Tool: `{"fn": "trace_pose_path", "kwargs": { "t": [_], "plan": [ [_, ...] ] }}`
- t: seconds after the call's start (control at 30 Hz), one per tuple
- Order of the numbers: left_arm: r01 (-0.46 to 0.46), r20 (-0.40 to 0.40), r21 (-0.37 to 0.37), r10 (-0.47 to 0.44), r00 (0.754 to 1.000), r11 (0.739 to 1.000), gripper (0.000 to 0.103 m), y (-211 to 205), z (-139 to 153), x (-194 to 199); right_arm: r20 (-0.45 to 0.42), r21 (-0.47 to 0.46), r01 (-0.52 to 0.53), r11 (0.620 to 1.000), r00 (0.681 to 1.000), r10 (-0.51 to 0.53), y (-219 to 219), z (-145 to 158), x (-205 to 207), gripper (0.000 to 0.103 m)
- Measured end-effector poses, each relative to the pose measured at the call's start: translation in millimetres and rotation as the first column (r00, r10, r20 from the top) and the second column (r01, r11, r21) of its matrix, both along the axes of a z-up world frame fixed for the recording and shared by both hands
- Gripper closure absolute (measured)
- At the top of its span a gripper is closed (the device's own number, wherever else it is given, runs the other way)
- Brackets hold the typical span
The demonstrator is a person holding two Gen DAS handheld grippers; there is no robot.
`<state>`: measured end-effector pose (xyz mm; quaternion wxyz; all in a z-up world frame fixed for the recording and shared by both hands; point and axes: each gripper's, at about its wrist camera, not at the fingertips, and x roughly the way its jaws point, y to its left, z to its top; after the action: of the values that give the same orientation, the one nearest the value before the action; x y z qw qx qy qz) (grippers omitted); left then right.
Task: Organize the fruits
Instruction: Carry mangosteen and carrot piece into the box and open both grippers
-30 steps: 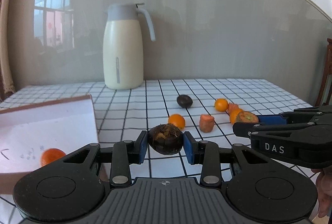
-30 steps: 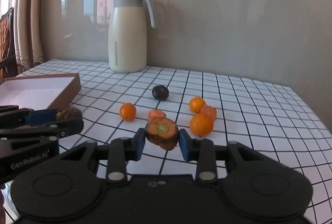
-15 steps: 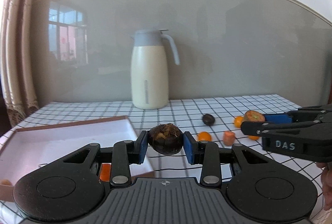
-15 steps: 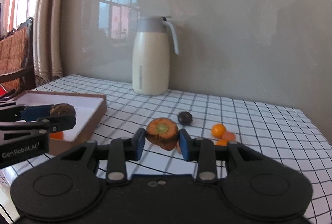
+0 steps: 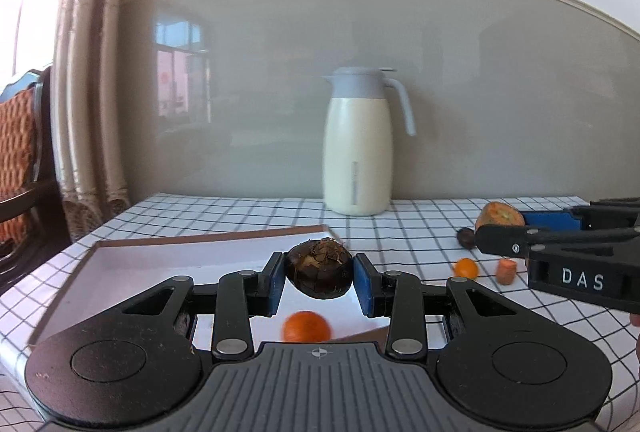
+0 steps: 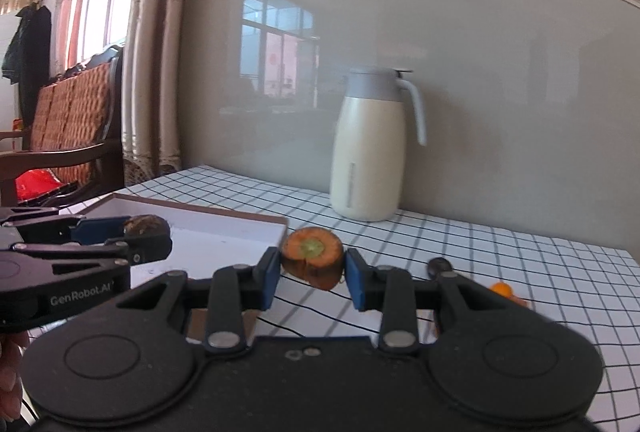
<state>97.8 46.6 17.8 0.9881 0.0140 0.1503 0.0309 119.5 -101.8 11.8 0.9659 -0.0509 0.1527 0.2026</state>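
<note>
**Dark fruit** (image 5: 319, 269): round, brown, husk-topped. Clamped between the blue pads of the left fingers (image 5: 319, 280), carried clear of the worktop (image 5: 224, 216). No long axis to be aligned.

**Box** (image 5: 208, 234): shallow, brown-rimmed, white inside. Seen in the left view behind and below the held fruit, from 9 to 12 o'clock of it. The fruit is judged to hang over the box's right part; the near right corner lies just past the right pad, at about 4 o'clock. Of the two hands the left is the nearer to the box. One orange fruit (image 5: 306, 326) is already inside, at 6 o'clock of the held one, so open floor is left at 9 to 11 o'clock for a release.

**Carrot stub** (image 6: 313, 257): cut face towards the camera, short axis along the view. Gripped by the right fingers (image 6: 313, 274), off the worktop. In the right view the box corner (image 6: 280, 222) stands at 10 o'clock of it, so the box is judged to lie still to its left; the left gripper occupies the 9 o'clock side, and that approach is crowded.

**Remaining on worktop**: small orange (image 5: 466, 268), carrot piece (image 5: 507, 271), dark fruit partly hidden behind the right gripper, all at 3 o'clock, well apart from the box.

**Jug** (image 5: 358, 142): at 12 o'clock, upright, by the wall, out of the path.
</note>
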Motion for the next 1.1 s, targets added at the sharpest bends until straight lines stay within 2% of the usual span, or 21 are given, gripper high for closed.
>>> {"fn": "trace_pose_path", "kwargs": {
  "t": [0.5, 0.8, 1.1],
  "plan": [
    [-0.165, -0.001, -0.032, 0.165, 0.986, 0.986, 0.066, 78.1, -5.4, -13.4, -0.014, -0.011, -0.097, 0.995, 0.995, 0.097, 60.5, -1.9, 11.4, 0.076],
    [-0.279, -0.018, -0.055, 0.279, 0.96, 0.959, 0.066, 127.7, -11.1, 5.1, -0.036, -0.041, -0.115, 0.993, 0.993, 0.113, 90.3, -7.9, 42.5, 0.076],
    [-0.356, -0.069, -0.072, 0.351, 0.934, 0.932, 0.066, 158.2, -24.7, 30.7, -0.124, -0.045, -0.136, 0.99, 0.984, 0.13, 105.3, -18.9, 74.6, 0.076]
  ]
}}
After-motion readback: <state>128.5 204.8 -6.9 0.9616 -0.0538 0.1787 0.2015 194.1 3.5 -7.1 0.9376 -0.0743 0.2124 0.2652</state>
